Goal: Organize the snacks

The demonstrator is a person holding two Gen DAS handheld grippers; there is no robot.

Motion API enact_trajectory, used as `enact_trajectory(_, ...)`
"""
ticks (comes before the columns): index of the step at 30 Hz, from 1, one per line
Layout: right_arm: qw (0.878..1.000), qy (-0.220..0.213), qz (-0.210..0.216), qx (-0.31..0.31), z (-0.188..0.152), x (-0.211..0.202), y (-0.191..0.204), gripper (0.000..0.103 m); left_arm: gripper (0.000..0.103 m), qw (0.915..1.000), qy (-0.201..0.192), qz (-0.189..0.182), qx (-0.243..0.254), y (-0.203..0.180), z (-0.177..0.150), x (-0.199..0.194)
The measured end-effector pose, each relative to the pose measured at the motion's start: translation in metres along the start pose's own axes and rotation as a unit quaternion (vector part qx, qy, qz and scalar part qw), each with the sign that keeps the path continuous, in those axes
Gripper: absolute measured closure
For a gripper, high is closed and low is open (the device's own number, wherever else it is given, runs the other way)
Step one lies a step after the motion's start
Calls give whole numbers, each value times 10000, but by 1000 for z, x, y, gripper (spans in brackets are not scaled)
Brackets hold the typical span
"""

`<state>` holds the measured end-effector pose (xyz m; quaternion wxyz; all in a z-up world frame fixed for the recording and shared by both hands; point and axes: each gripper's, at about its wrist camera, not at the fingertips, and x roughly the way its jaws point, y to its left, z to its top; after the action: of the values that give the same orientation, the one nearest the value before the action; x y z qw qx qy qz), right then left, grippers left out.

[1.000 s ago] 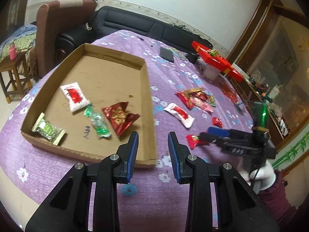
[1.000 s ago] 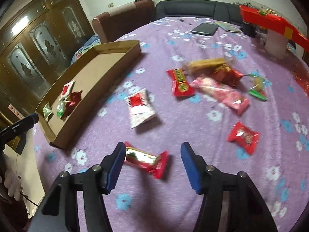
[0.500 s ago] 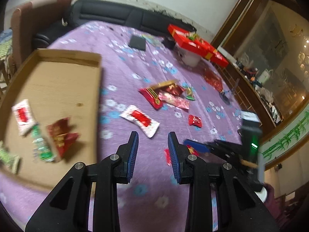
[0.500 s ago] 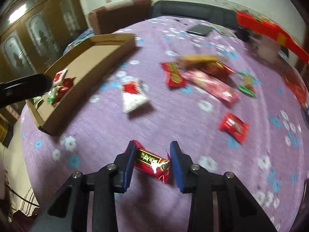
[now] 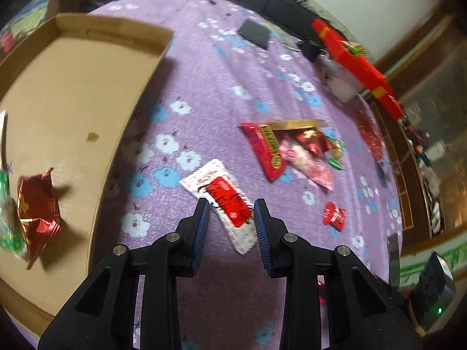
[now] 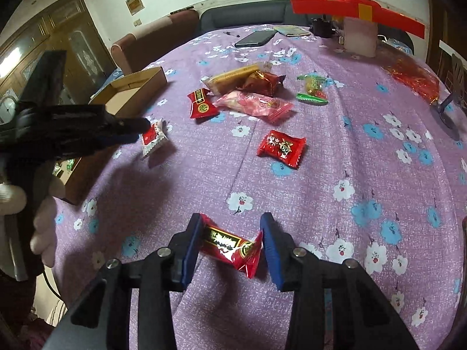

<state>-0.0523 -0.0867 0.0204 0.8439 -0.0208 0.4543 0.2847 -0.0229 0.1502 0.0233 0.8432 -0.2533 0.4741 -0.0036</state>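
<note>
My left gripper [image 5: 232, 214] is open, its jaws on either side of a white-and-red snack packet [image 5: 223, 199] on the purple cloth, just right of the cardboard tray [image 5: 96, 67]. The tray holds a red foil packet [image 5: 36, 207] and a green one [image 5: 7, 224]. My right gripper [image 6: 232, 233] is shut on a red candy packet [image 6: 230, 246] and holds it just above the cloth. Loose snacks lie beyond it: a small red candy [image 6: 281, 147], a pink packet [image 6: 254, 105], a red bar [image 6: 201, 103] and a green candy [image 6: 312, 89].
A red box [image 6: 356, 10] rests on a pale container at the far table edge, next to a black phone [image 6: 255, 38]. The left gripper and its gloved hand [image 6: 43, 218] fill the left of the right wrist view. A sofa stands behind the table.
My left gripper swung right, from over the tray to around the white-and-red packet. My right gripper closed on the red candy packet and has it between its pads.
</note>
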Motion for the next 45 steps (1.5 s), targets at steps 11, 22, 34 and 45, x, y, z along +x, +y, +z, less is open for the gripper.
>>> enact_trajectory(11, 9996, -18, 284, 36, -1, 0, -2, 48, 73, 9975, 3, 345, 614, -33, 9, 24)
enact_trajectory(22, 9991, -4, 408, -70, 0, 2, 2, 36, 73, 9901, -137, 223, 1382, -42, 47, 20)
enact_trajectory(34, 9987, -14, 518, -11, 0, 2, -2, 35, 74, 9708, 1172, -558, 2019, -58, 11, 48)
enact_trajectory(45, 9997, 13, 163, -168, -1, -3, 3, 32, 73, 9849, 457, -501, 1596, -24, -22, -38)
